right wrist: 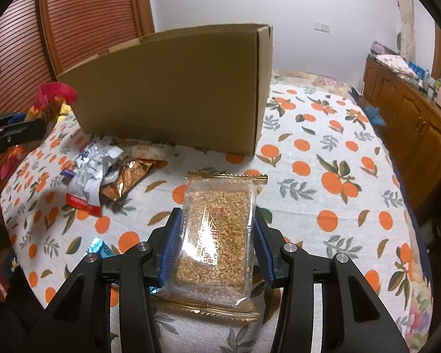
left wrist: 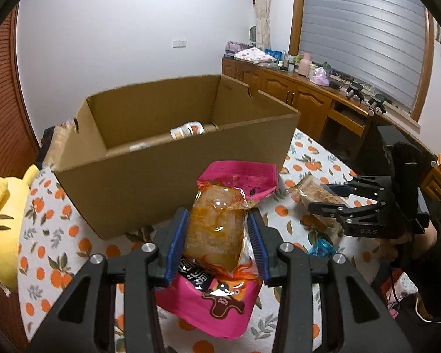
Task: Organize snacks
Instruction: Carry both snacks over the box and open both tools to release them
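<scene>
left tool grips a pink pouch lifted before the box; right tool grips a sesame bar over the bed. next, i judge: carry both over the box rim and release.

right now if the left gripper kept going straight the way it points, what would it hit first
Likely the near wall of the cardboard box, just ahead of the left gripper and the pink snack packet it is gripping. Depth is hard to judge, so it might meet the orange-print cloth first.
</scene>
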